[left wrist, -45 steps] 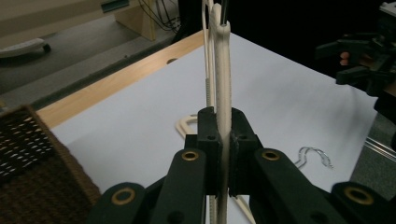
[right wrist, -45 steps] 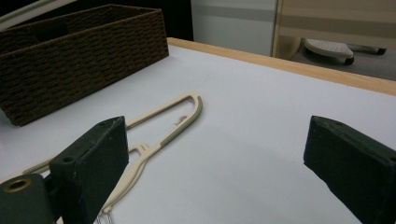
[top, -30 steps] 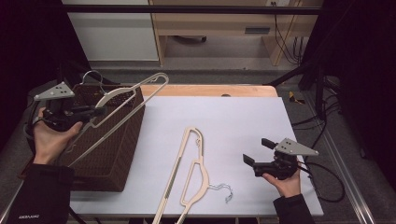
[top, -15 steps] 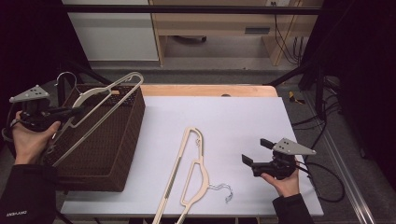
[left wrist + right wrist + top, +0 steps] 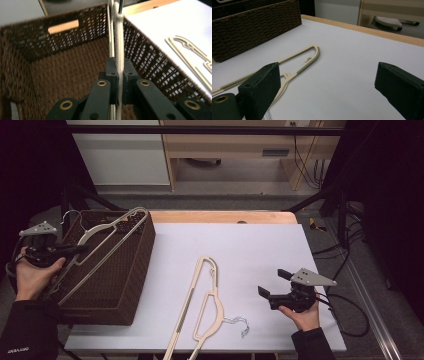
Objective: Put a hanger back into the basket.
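My left gripper is shut on a cream hanger at the left, holding it tilted over the brown wicker basket. In the left gripper view the jaws pinch the hanger's thin bar, which runs up past the basket's far wall. A second cream hanger with a metal hook lies flat on the white table. My right gripper rests open at the right, its jaws wide apart with nothing between them and the lying hanger ahead to the left.
The white tabletop has a wooden strip along its far edge. Cables trail off the right side. A black bar crosses overhead, and cabinets stand behind the table.
My left gripper has moved left and down with the hanger, which now sits lower over the basket. The right gripper has stayed in place.
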`<state>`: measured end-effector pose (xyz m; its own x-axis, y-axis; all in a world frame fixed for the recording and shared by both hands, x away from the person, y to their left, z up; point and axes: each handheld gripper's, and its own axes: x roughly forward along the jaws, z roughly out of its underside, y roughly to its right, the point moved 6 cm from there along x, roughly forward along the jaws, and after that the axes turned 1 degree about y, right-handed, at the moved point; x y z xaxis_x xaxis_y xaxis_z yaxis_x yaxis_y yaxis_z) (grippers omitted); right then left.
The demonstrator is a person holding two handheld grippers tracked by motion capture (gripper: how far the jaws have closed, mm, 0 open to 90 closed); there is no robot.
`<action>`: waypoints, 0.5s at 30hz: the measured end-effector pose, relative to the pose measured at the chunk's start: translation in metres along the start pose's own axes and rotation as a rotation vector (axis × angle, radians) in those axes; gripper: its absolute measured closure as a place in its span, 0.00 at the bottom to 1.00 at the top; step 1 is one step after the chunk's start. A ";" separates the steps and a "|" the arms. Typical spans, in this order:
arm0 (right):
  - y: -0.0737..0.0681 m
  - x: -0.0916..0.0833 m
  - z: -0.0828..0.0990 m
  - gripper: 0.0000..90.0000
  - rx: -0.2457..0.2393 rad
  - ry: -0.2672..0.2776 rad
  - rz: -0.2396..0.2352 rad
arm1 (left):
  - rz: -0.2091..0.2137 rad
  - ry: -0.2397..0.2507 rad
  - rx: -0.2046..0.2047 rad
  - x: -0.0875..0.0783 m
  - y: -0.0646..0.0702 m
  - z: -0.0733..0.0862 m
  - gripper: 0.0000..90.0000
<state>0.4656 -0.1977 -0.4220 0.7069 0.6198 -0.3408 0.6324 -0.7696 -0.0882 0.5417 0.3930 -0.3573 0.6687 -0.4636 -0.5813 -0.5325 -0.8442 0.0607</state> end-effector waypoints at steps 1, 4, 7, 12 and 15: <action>0.000 0.000 0.001 0.07 -0.006 -0.004 -0.005 | -0.002 -0.013 0.002 0.001 -0.002 0.004 0.95; 0.000 0.001 0.001 0.07 -0.009 -0.006 -0.006 | -0.009 -0.058 -0.009 0.008 -0.006 0.019 0.95; -0.001 0.002 0.002 0.07 -0.006 -0.010 -0.002 | 0.005 -0.089 -0.012 0.018 -0.007 0.028 0.95; -0.001 0.003 0.002 0.07 -0.008 -0.013 -0.006 | -0.008 -0.140 -0.014 0.037 -0.004 0.038 0.95; -0.001 0.003 0.002 0.07 -0.014 -0.013 -0.009 | -0.016 -0.167 -0.033 0.043 -0.007 0.045 0.95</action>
<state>0.4664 -0.1953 -0.4252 0.6969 0.6247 -0.3522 0.6432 -0.7617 -0.0785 0.5512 0.3914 -0.4193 0.5799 -0.4008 -0.7093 -0.5029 -0.8611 0.0755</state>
